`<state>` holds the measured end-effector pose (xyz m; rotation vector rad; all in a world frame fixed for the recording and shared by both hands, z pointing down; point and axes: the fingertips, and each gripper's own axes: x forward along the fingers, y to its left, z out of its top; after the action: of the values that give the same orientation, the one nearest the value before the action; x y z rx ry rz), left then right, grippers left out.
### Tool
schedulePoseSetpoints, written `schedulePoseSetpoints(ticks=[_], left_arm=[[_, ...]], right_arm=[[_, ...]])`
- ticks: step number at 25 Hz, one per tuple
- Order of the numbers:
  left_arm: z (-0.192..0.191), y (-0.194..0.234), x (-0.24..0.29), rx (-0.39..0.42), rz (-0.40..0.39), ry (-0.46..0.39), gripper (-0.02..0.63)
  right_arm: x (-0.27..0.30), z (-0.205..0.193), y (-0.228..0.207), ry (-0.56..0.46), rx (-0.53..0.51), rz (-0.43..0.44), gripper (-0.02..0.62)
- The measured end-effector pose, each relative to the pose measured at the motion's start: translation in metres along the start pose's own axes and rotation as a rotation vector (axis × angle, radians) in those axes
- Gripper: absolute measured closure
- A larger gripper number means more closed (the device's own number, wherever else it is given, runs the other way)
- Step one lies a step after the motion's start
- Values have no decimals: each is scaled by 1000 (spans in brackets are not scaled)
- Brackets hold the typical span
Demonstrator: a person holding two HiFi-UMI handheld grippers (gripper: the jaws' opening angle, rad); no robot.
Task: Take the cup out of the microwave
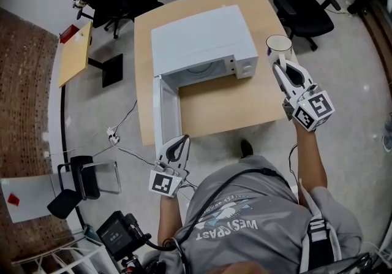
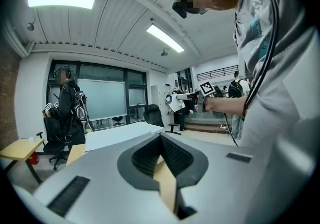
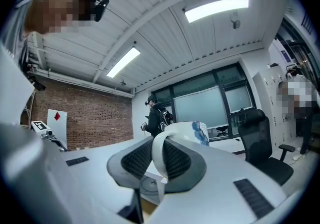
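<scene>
A white microwave (image 1: 202, 40) stands on the wooden table (image 1: 245, 104). Its door (image 1: 168, 113) hangs open toward me on the left. To the right of the microwave, over the table's right edge, my right gripper (image 1: 278, 65) is shut on the handle of the white cup (image 1: 278, 45). In the right gripper view the handle sits between the ribbed pads (image 3: 137, 160), and the cup (image 3: 192, 130), which has a blue mark, is just beyond them. My left gripper (image 1: 181, 140) hovers by the door's near end. Its jaws (image 2: 160, 137) meet at the tips with nothing between them.
Black office chairs (image 1: 303, 3) stand past the table's right corner. A small wooden side table (image 1: 75, 52) is at the left, and a black chair (image 1: 79, 184) with floor cables (image 1: 113, 138) is at the lower left. A person in black (image 3: 156, 118) stands in the background.
</scene>
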<state>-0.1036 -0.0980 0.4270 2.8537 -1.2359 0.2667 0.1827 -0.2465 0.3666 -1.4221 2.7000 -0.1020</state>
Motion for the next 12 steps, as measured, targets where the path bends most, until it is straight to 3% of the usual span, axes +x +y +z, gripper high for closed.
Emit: schedulePoseSetpoints(ticks=[3, 6, 12], left_arm=[[-2, 3, 6, 12, 12, 37, 563], [-2, 0, 11, -12, 4, -7, 563], [-8, 1, 15, -2, 1, 26, 563]], right_arm=[[5, -8, -11, 8, 22, -6, 531], [10, -18, -20, 22, 32, -7, 531], [16, -32, -33, 50, 46, -16, 532]])
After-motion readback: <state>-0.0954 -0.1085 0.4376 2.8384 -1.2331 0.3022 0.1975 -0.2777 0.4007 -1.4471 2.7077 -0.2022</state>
